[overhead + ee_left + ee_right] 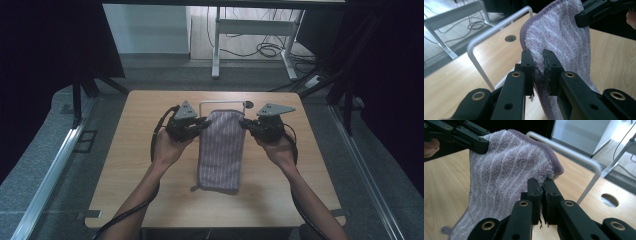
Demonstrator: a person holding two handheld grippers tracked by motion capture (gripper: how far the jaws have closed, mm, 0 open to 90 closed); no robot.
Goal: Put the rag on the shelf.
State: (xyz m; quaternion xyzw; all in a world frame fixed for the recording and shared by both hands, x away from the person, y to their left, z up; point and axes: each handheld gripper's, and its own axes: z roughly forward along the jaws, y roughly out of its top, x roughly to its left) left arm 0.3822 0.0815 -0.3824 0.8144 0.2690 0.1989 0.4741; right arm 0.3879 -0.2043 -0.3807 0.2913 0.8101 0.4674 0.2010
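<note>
**Striped towel clamped at both top corners**

Pale wooden surface (125, 165) sits in a dark-curtained bay, with a grey floor around it and a white desk frame (252, 30) beyond the far edge. A white rail (220, 103) stands upright near the far edge of the surface, beside a round hole (248, 105) in the wood.

I hold the left gripper (200, 123) at the towel's (221, 150) top left corner. In the left gripper view its jaws are closed onto the towel edge (541, 66), with the pile squeezed between the two pads. The opposite gripper shows at the upper right of that view, pinching the other corner.

I hold the right gripper (246, 123) at the top right corner. In the right gripper view its jaws are likewise closed on the towel edge (541, 187), with fabric pressed between the pads.

Towel condition: purple with pale stripes, top edge raised off the surface and spanning the two grippers, just in front of the white rail. In the high view its lower part runs toward my side and appears to rest on the wood, with a small loop tab at the lower left corner.

Both hands (167, 150) come in from the near edge, and a cable trails from each gripper.
</note>
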